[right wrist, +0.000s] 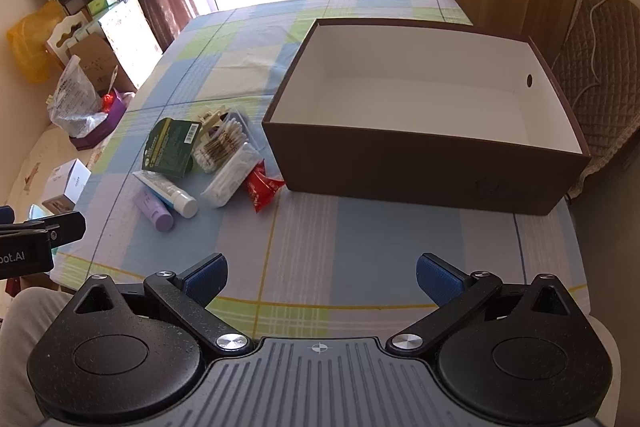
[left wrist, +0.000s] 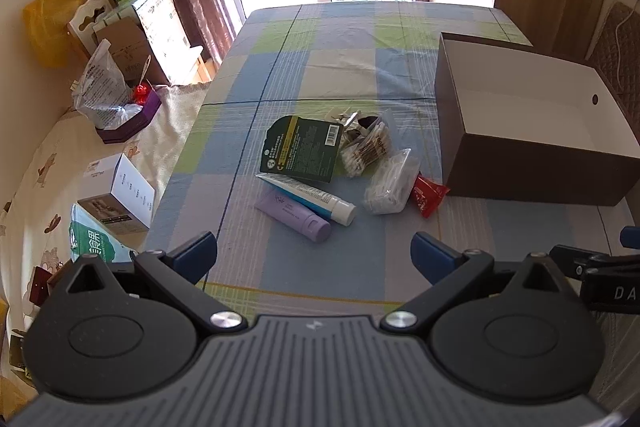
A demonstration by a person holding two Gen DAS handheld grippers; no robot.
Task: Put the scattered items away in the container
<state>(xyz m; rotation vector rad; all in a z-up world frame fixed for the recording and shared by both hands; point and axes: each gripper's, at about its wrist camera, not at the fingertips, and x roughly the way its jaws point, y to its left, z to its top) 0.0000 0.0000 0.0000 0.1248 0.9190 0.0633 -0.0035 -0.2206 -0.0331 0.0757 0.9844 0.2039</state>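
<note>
Both tools sit back at the near edge of the checked tablecloth (right wrist: pixel 304 247), and nothing is in hand. The left gripper (left wrist: pixel 314 253) has its jaws spread wide and empty, pointed straight at the clutter, which looks like a line-up for a first pick. The right gripper (right wrist: pixel 320 281) is just as wide and empty, aimed at bare cloth in front of the brown box (right wrist: pixel 420 163).

That box stands at the right, its white inside showing nothing in it, open side up so items can simply be dropped in. The pile lies just left of it: a red sachet (left wrist: pixel 428 195) touching the box's near-left corner, a clear bag of white cotton swabs (left wrist: pixel 390 185) beside that, a bag of wooden-stick cotton swabs (left wrist: pixel 368 149) behind, and a dark green packet (left wrist: pixel 306 149) resting partly over a white-capped tube (left wrist: pixel 316 197). A lilac tube (left wrist: pixel 294 213) lies nearest the left tool, clear on top, so it seems the easiest opener.
</note>
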